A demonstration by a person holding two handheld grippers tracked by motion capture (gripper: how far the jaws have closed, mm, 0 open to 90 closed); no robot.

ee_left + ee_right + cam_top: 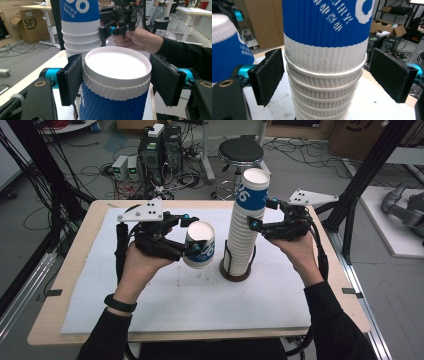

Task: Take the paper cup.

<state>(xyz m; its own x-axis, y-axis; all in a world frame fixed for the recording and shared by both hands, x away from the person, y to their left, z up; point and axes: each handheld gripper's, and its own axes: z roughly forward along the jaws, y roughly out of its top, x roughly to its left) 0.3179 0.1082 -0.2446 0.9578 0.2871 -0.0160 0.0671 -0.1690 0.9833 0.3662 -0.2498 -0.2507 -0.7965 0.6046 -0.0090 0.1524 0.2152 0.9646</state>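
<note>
A blue and white ribbed paper cup (200, 245) hangs upright above the white mat, left of a tall stack of the same cups (245, 230). My left gripper (192, 237) is shut on that cup just under its rim. In the left gripper view the two pads (71, 77) sit on either side of the cup (115, 82). The stack stands in a dark round holder (235, 274). My right gripper (262, 214) is open around the stack's upper part. Its pads (268, 75) stand clear of the stack (324, 50) on both sides.
A white mat (150, 305) covers most of the wooden table (80, 270). Beyond the far edge are a black stool (241, 152) and computer boxes with cables (160, 150) on the floor. A black frame post (360, 185) rises at the right.
</note>
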